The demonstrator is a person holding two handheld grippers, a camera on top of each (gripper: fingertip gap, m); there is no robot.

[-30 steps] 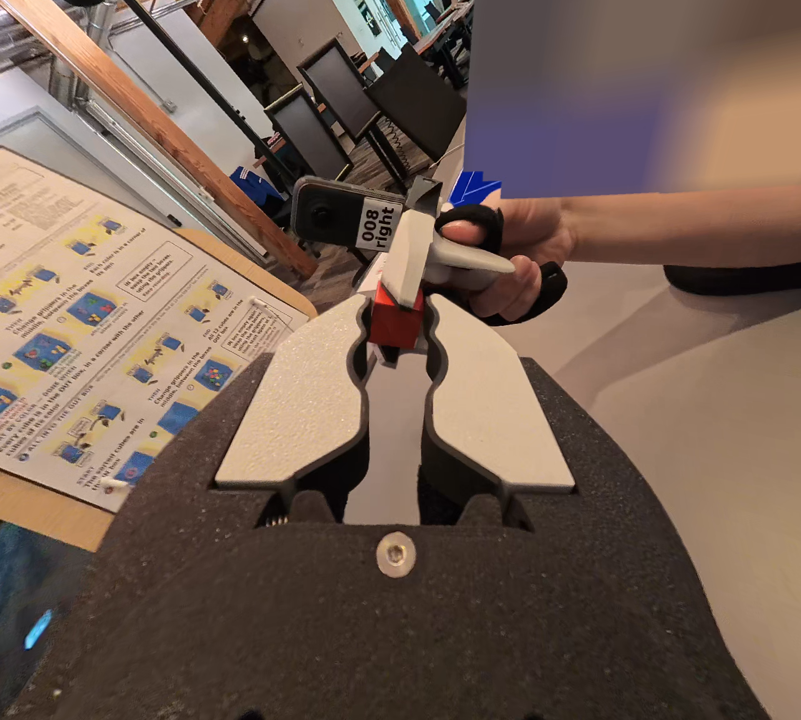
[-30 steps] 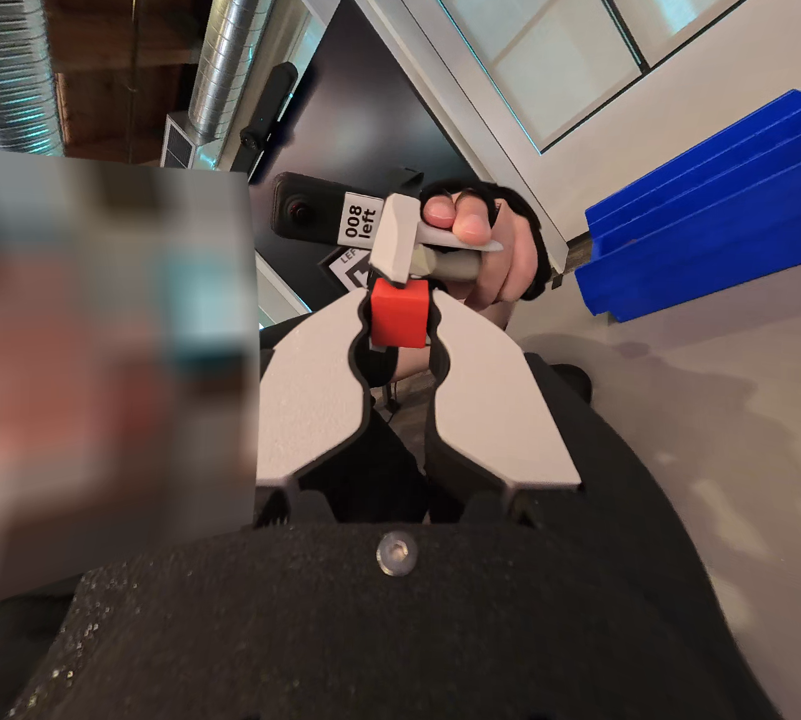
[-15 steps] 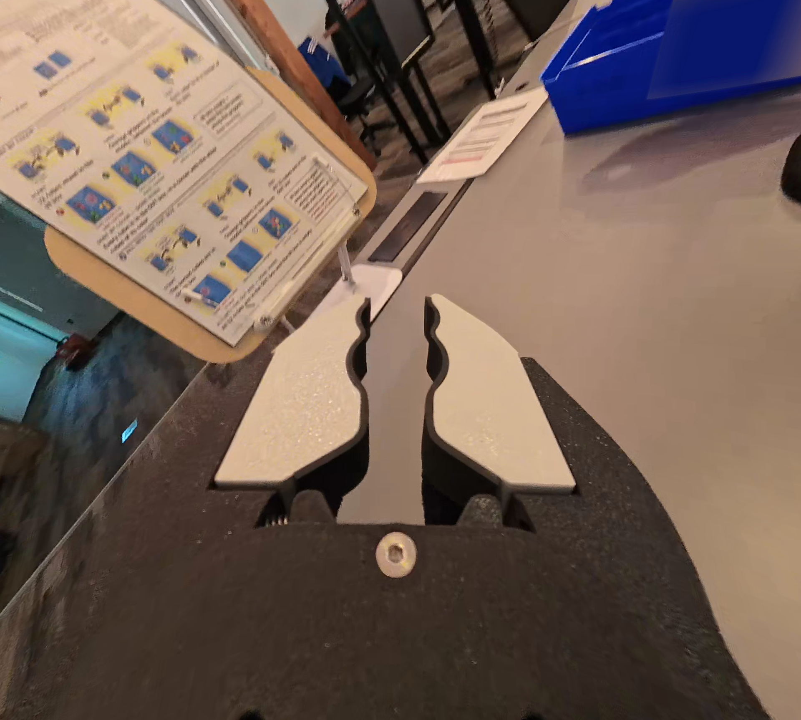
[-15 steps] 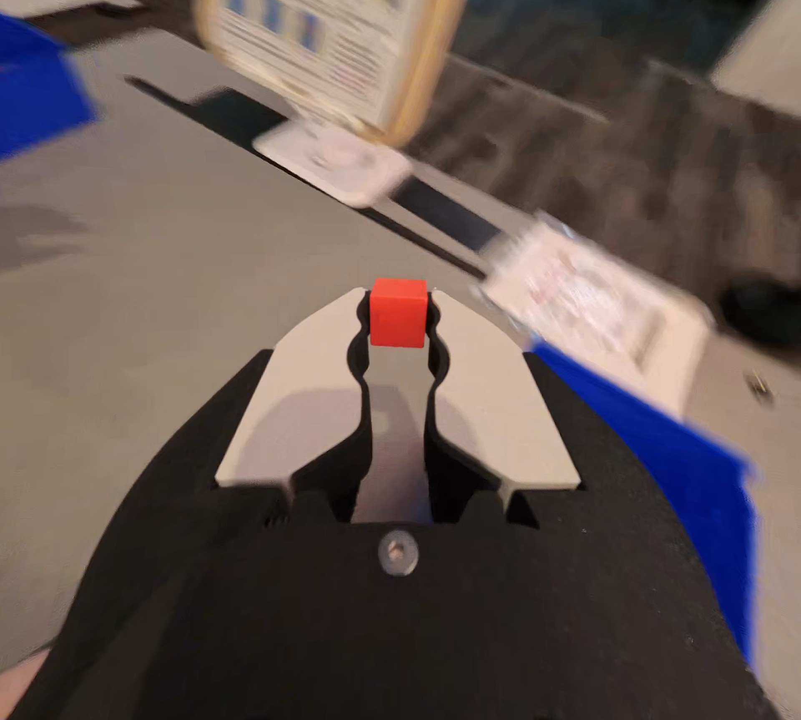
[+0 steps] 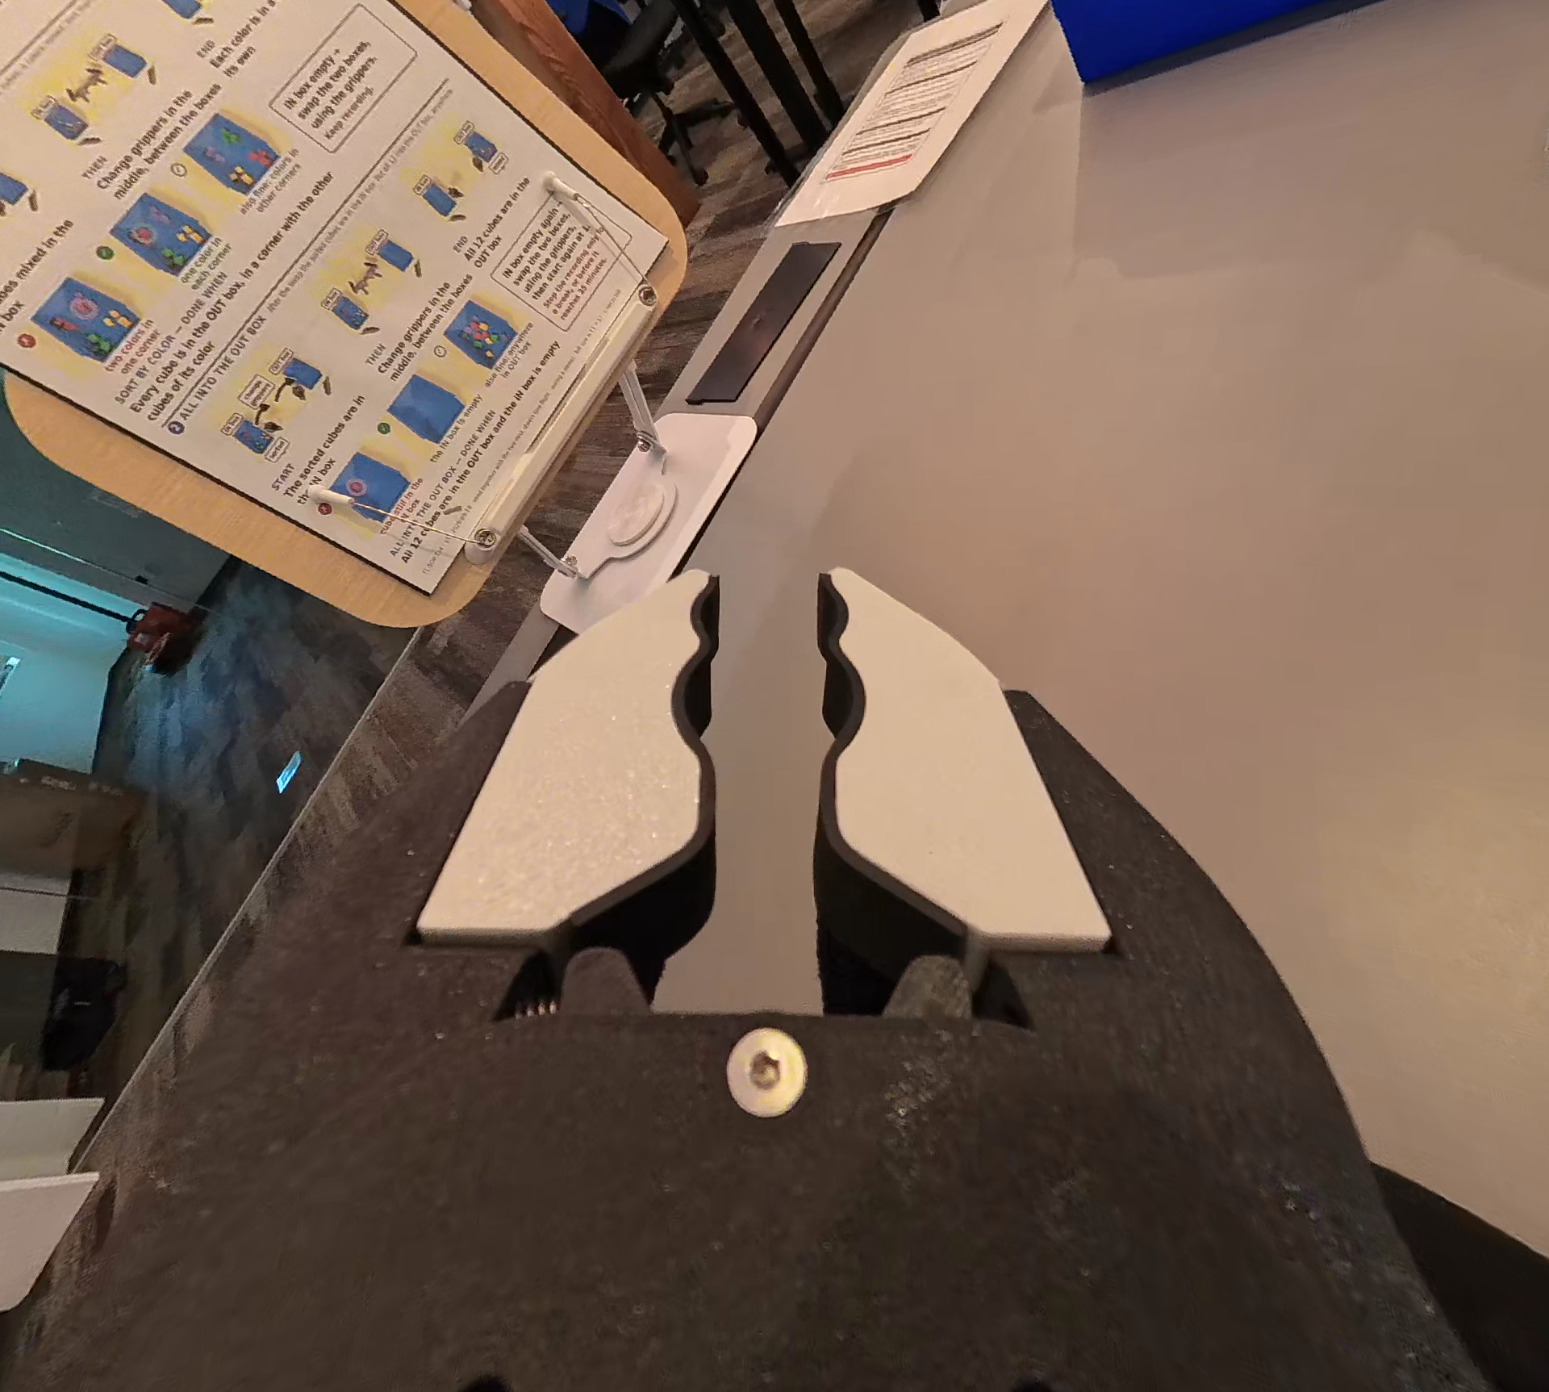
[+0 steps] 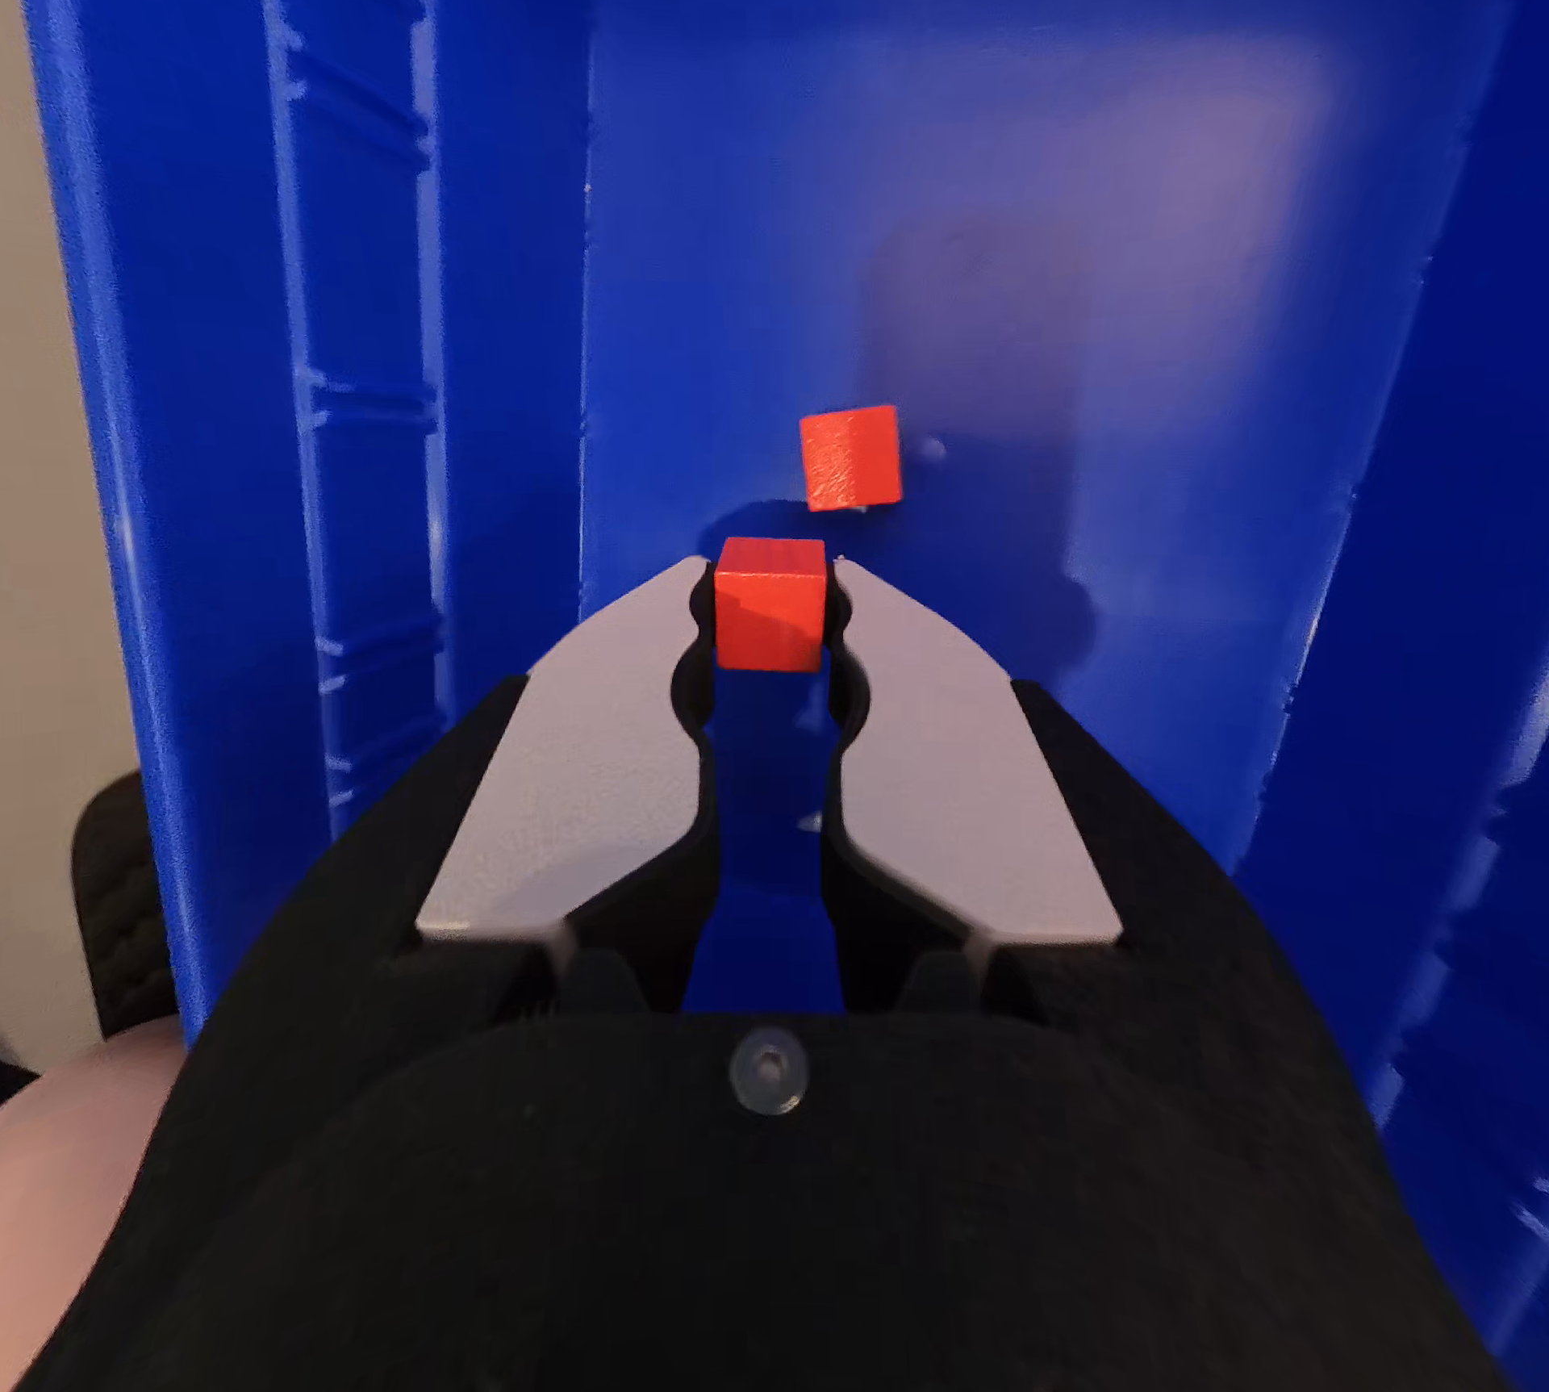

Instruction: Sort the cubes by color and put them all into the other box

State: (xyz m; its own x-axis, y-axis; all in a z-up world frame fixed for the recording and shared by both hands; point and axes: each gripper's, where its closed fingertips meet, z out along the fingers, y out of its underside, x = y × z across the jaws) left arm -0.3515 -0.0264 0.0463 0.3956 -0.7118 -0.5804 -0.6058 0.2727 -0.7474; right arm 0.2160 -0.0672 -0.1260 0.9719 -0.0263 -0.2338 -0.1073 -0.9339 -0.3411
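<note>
Fingers (image 6: 620, 723) snug on red cube (image 6: 768, 604) — left gripper (image 5: 767, 580) agape

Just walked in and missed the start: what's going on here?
A person is moving cubes with handheld tongs. The right tongs grip a red cube over the floor of a blue box, where another red cube already lies. The left tongs are open and empty above the grey table.

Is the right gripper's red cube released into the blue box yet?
Not yet: the right gripper jaws are shut on the red cube, held over the blue box floor near another red cube.
</note>
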